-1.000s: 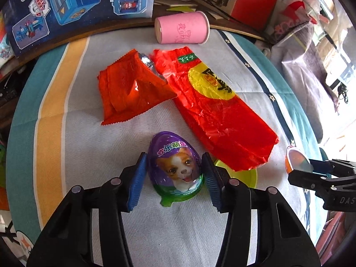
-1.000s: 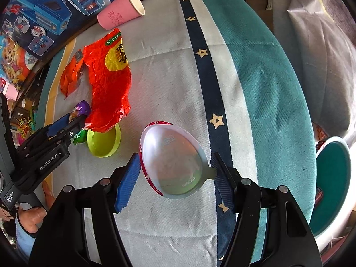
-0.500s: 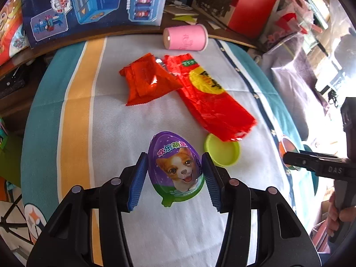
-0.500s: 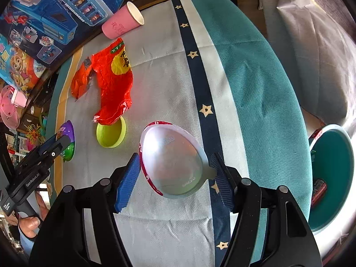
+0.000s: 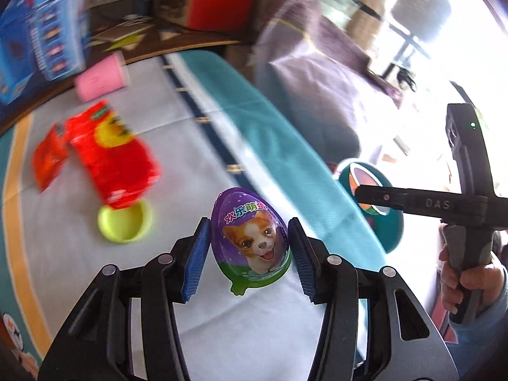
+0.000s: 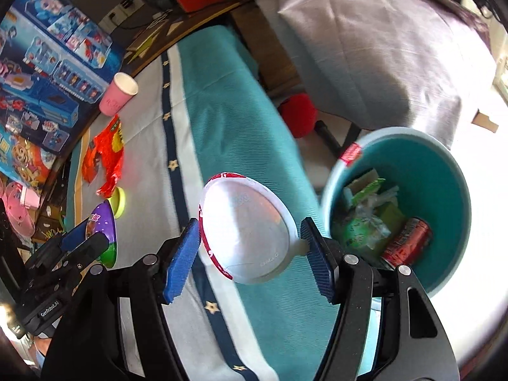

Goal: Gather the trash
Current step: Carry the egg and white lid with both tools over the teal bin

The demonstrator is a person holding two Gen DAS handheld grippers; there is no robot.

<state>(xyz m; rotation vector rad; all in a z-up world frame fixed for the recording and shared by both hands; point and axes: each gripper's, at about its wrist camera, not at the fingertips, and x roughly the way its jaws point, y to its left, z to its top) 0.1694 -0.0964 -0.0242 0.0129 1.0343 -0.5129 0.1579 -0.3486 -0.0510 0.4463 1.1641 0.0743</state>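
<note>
My left gripper [image 5: 250,254] is shut on a purple egg-shaped shell with a puppy picture [image 5: 252,241], held above the table; it also shows in the right wrist view [image 6: 104,225]. My right gripper [image 6: 250,244] is shut on a white egg-shaped shell half with a red rim [image 6: 247,225], held at the table's right edge beside a teal trash bin [image 6: 444,171] that holds cans and wrappers. The bin also shows in the left wrist view [image 5: 392,231]. On the table lie a large red wrapper [image 5: 114,155], a smaller orange-red wrapper [image 5: 47,158], a yellow-green lid [image 5: 123,225] and a pink paper cup [image 5: 98,79] on its side.
Blue toy boxes [image 6: 47,73] stand along the table's far edge. A chair draped in grey-purple cloth [image 6: 365,47] stands beyond the bin. A red round object [image 6: 298,114] sits on the floor by the table. The tablecloth [image 6: 222,133] has teal, white and navy star stripes.
Both grippers have swung to the right with their egg shells. The right gripper now hangs at the table edge next to the bin, whose inside has come into view.
</note>
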